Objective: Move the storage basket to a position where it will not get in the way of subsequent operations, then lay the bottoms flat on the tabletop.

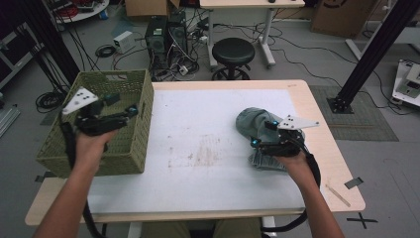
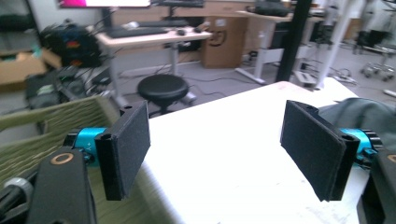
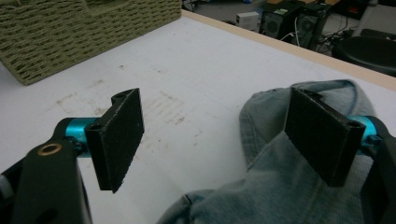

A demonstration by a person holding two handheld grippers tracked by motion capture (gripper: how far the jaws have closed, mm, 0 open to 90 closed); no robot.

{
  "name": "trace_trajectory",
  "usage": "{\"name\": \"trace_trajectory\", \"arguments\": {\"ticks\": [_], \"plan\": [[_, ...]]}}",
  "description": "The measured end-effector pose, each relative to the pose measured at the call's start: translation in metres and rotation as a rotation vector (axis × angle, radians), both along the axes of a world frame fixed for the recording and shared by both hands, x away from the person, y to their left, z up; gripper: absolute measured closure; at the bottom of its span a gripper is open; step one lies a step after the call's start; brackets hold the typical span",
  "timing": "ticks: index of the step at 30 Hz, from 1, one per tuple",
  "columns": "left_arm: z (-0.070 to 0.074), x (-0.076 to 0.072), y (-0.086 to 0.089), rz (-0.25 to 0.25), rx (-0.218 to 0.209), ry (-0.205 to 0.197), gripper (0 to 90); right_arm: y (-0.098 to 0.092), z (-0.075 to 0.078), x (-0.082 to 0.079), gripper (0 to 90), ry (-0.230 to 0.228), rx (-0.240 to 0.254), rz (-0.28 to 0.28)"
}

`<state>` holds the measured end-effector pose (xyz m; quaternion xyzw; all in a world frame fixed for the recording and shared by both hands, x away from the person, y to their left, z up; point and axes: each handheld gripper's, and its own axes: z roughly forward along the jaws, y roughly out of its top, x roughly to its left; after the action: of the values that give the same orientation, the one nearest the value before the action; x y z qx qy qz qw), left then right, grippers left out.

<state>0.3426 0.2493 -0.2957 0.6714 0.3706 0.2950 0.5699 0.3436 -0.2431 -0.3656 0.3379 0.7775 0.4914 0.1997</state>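
Nearest the person, the right gripper point(image 1: 262, 143) hovers low over a crumpled piece of blue denim clothing point(image 1: 257, 124) lying on the right part of the tabletop point(image 1: 198, 129). In the right gripper view its jaws stand wide apart and hold nothing: one jaw is over the bare white surface, the other above a fold of the denim point(image 3: 280, 186), with the cloth rising up between and below them. Whether a jaw already touches the fabric cannot be told.

Farther to the left, the left gripper point(image 1: 130, 112) is held above the near rim of the woven green basket point(image 1: 124, 148), which sits at the left edge of the tabletop, well apart from the denim. Its jaws are also spread and empty; in the left gripper view the basket wall point(image 2: 46, 126) lies under one jaw and the denim point(image 2: 369, 114) shows beyond the other.

Judging from this, the step in hand looks like the approach to a grasp on the denim, probably to move it toward the basket. The next move calls for lowering the right gripper so that one jaw slips under or against a raised fold, then closing on a thick bunch of cloth rather than a thin edge. Beyond the tabletop stand a black stool point(image 1: 233, 52) and computer cases on the floor.
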Motion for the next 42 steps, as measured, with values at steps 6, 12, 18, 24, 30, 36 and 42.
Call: {"name": "trace_trajectory", "arguments": {"ticks": [6, 12, 18, 24, 30, 36, 42], "plan": [[-0.009, 0.008, -0.051, -0.100, -0.025, 0.044, 21.1, -0.017, 0.002, -0.003, 20.5, -0.016, -0.002, -0.040], [-0.023, 0.014, -0.089, -0.162, 0.006, 0.032, 20.8, -0.035, 0.002, -0.003, 20.5, -0.012, 0.019, -0.073], [-0.037, 0.017, -0.116, -0.214, 0.005, 0.036, 21.2, -0.044, 0.000, -0.004, 20.5, -0.010, 0.028, -0.092], [-0.058, 0.021, -0.124, -0.215, 0.009, 0.084, 21.2, -0.049, 0.000, -0.008, 20.5, -0.012, 0.028, -0.099], [-0.069, 0.024, -0.133, -0.242, 0.024, 0.110, 21.2, -0.059, 0.000, -0.011, 20.5, -0.018, 0.045, -0.135], [-0.079, 0.026, -0.152, -0.299, 0.038, 0.120, 21.2, -0.063, -0.002, -0.013, 20.5, -0.015, 0.049, -0.158], [-0.094, 0.024, -0.178, -0.377, 0.044, 0.132, 23.1, -0.075, -0.004, -0.013, 20.6, -0.031, 0.046, -0.224]]}}
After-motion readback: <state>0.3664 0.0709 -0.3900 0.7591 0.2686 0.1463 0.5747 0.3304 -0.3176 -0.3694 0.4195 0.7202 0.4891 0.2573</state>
